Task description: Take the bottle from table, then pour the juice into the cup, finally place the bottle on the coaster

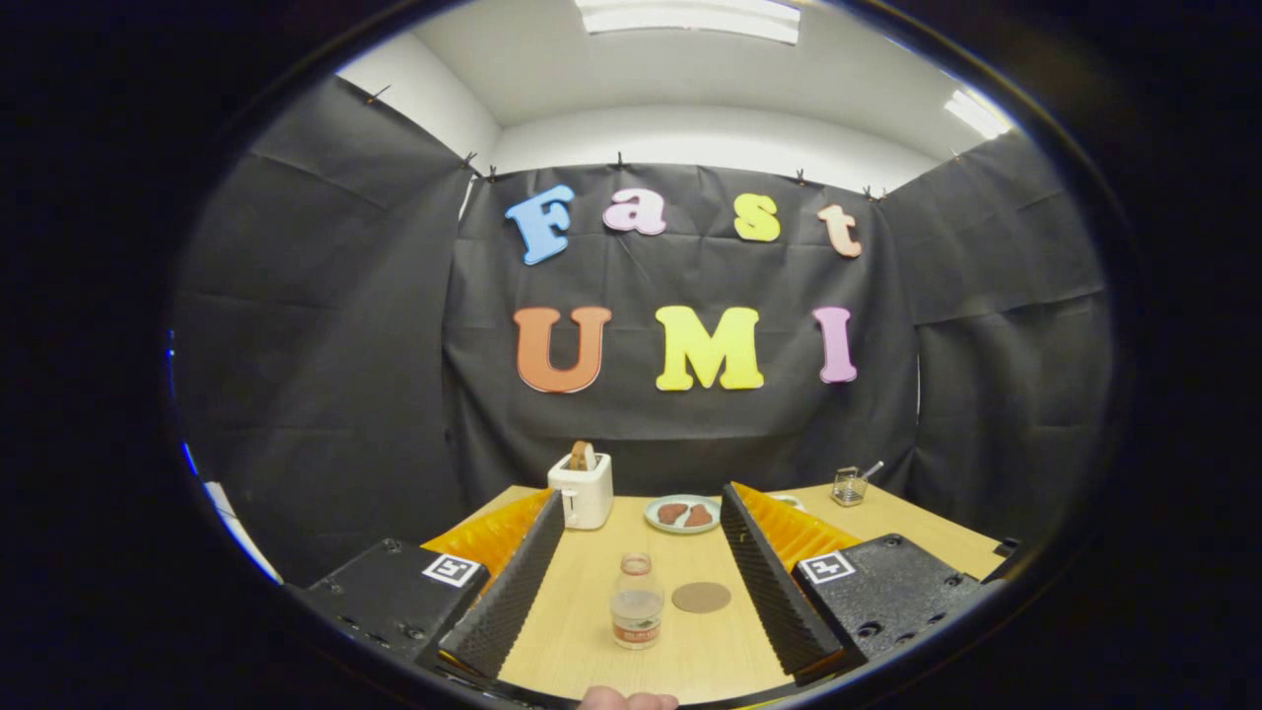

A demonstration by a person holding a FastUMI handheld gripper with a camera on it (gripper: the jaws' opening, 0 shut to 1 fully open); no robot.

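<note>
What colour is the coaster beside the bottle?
Brown, a plain round coaster, clearest in the gripper view.

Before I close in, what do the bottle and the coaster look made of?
Bottle: clear plastic by the look, glossy, see-through wall with a label band. Coaster: flat brown disc, matte, perhaps cork or felt; I cannot tell which. The tongs stand open, both lying between the fingers.
</note>
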